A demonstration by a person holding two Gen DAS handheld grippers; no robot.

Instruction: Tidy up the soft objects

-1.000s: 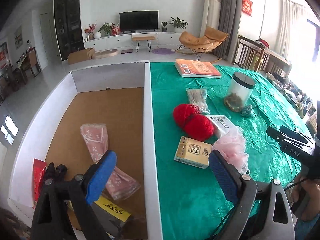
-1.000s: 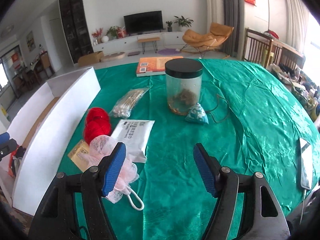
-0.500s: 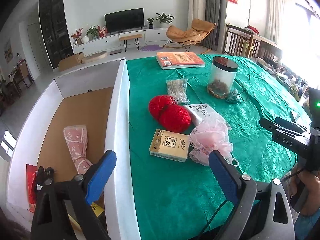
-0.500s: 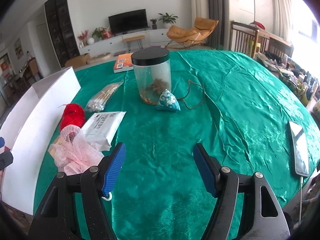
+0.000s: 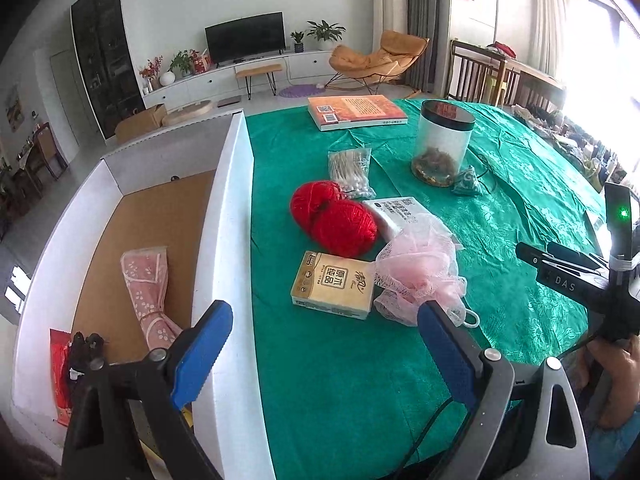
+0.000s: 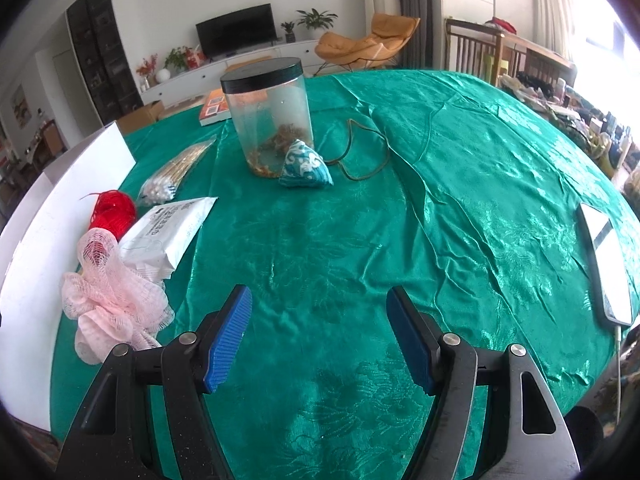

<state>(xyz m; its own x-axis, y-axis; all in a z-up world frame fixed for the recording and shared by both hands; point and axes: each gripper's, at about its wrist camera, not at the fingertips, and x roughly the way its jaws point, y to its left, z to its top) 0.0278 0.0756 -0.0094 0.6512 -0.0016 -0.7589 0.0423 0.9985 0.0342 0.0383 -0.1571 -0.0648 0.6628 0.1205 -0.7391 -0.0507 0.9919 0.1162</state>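
Note:
On the green tablecloth (image 5: pixel 340 360) lie a pink mesh bath puff (image 5: pixel 418 272), two red yarn balls (image 5: pixel 334 218), a tan tissue pack (image 5: pixel 334 284) and a white wipes pack (image 5: pixel 396 212). My left gripper (image 5: pixel 326 326) hangs open and empty over the box wall and the near cloth, just short of the tissue pack and puff. The right gripper (image 6: pixel 320 322) is open and empty above bare cloth; the puff (image 6: pixel 114 300) lies to its left, the wipes pack (image 6: pixel 168 232) and yarn (image 6: pixel 114 210) beyond. A small blue patterned pouch (image 6: pixel 306 166) sits by the jar.
A white cardboard box (image 5: pixel 230 208) left of the table holds a pink floral cloth (image 5: pixel 150 292) and a red packet (image 5: pixel 60 372). Farther back are a clear jar (image 5: pixel 442 142), a cotton swab bag (image 5: pixel 352 170) and an orange book (image 5: pixel 354 110). A phone (image 6: pixel 606 264) lies at the right edge.
The left view has swung right from over the box toward the table items. The right gripper has shifted right and lower, so the puff now lies off to its left.

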